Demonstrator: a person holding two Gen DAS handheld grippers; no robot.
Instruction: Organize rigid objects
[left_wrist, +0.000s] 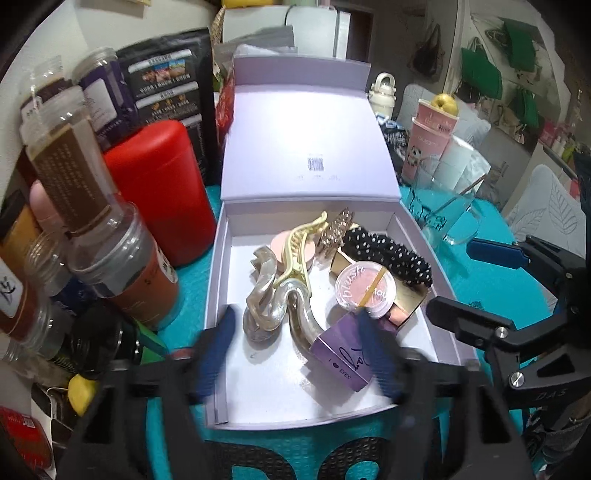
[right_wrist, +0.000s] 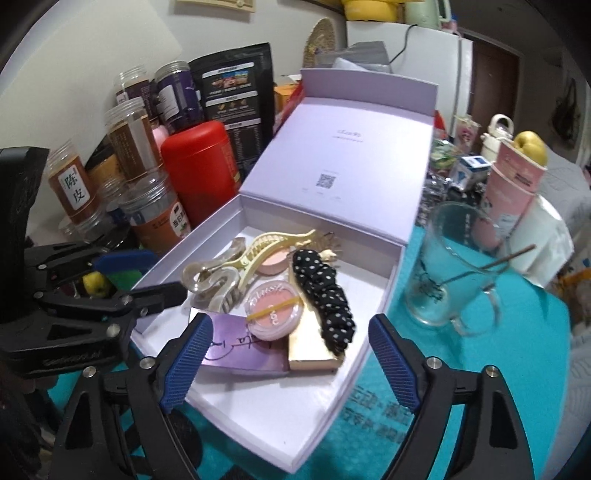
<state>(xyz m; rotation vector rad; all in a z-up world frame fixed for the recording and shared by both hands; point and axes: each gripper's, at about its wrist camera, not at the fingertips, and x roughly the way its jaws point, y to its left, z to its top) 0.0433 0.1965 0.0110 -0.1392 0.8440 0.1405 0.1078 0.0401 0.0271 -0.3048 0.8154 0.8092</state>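
Observation:
An open lavender box (left_wrist: 218, 280) (right_wrist: 373, 314) sits on the teal mat with its lid up. Inside lie a clear hair claw (left_wrist: 266, 295) (right_wrist: 210, 280), a yellow hair claw (left_wrist: 295, 254) (right_wrist: 266, 247), a round blush compact (left_wrist: 365, 290) (right_wrist: 275, 308), a purple carton (left_wrist: 340, 358) (right_wrist: 240, 349), a gold box (left_wrist: 410, 295) (right_wrist: 310, 347) and a black dotted scrunchie (left_wrist: 388, 254) (right_wrist: 325, 295). My left gripper (left_wrist: 299, 350) is open over the box's near part, empty. My right gripper (right_wrist: 291, 362) is open above the box's near edge, empty.
Jars (left_wrist: 70, 173) (right_wrist: 129, 147), a red canister (left_wrist: 159, 188) (right_wrist: 199, 166) and a black pouch (right_wrist: 236, 107) crowd the left. A glass mug (right_wrist: 443, 269) (left_wrist: 443, 206) with a stick and pink cups (right_wrist: 509, 192) (left_wrist: 428, 147) stand on the right.

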